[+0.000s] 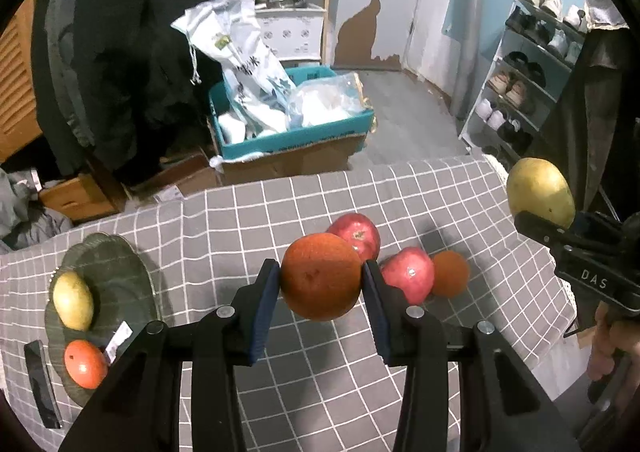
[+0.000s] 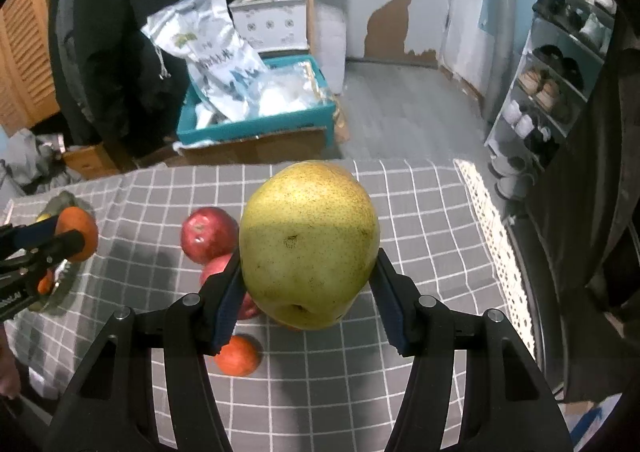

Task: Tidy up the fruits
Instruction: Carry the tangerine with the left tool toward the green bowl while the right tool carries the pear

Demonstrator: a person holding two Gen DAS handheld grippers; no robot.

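On the left side of a table covered in a grey checked cloth [image 1: 304,208] sits a dark green scalloped plate [image 1: 120,268]. It holds a yellow-green pear [image 1: 73,300] and, nearer the camera, a small orange fruit [image 1: 85,364], with a white label lying beside them. Loose on the cloth near the middle are two red apples [image 1: 356,234] [image 1: 408,274], touching each other, and a small orange [image 1: 451,273] just beside the nearer apple. Beyond the table, on the floor, a teal box [image 1: 296,136] is filled with white plastic bags.

The left gripper [image 1: 321,284] points steeply downward and is clamped on a large orange [image 1: 320,276], held above the cloth with a blue pad pressed against each side. The right gripper [image 2: 310,280] tilts down the same way and grips a big speckled yellow-green pear [image 2: 310,240], also lifted off the table. A person's fingers [image 1: 608,348] wrap the right gripper's handle.
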